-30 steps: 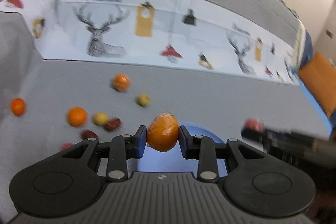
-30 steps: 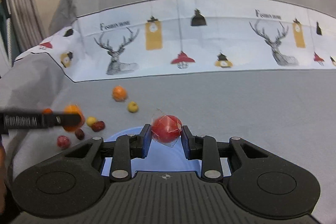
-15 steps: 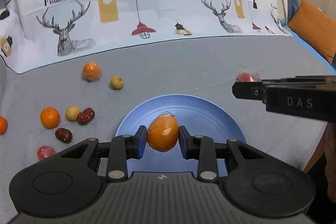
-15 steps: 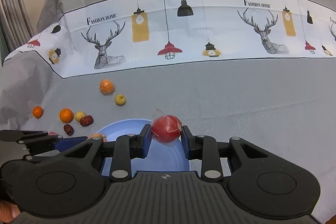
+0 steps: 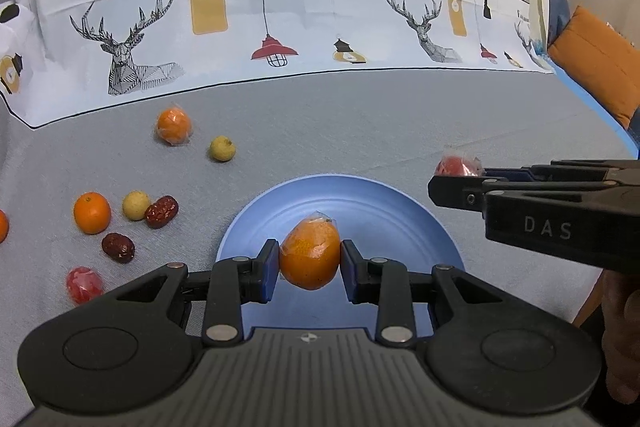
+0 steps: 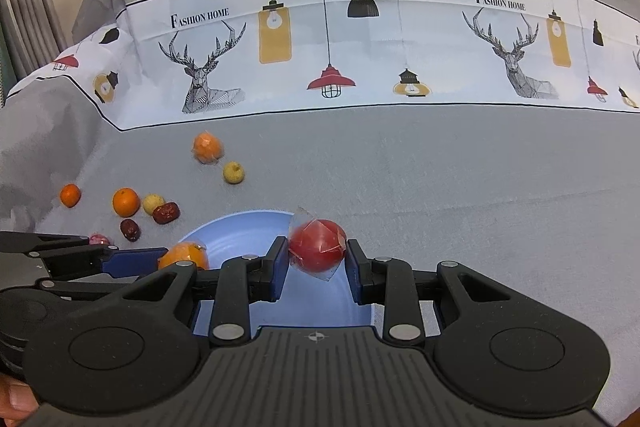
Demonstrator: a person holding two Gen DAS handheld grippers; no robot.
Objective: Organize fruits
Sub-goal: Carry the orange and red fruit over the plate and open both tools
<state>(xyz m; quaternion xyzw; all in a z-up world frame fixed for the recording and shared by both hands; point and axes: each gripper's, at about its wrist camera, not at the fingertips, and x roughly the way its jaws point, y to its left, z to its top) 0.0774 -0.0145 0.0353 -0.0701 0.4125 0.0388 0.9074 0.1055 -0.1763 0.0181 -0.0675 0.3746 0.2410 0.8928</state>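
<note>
My left gripper is shut on a plastic-wrapped orange fruit, held just above the blue plate. My right gripper is shut on a wrapped red fruit over the right part of the blue plate. In the left wrist view the right gripper comes in from the right with the red fruit at its tip. In the right wrist view the left gripper reaches in from the left with the orange fruit.
Loose fruits lie on the grey cloth left of the plate: a wrapped orange, a yellow fruit, an orange, red dates, a wrapped red candy-like fruit. An orange cushion sits at the far right.
The left gripper swung toward the plate and sank, levelling out, and has held still lately. The right gripper stayed nearly still over the plate; both grips are unchanged.
</note>
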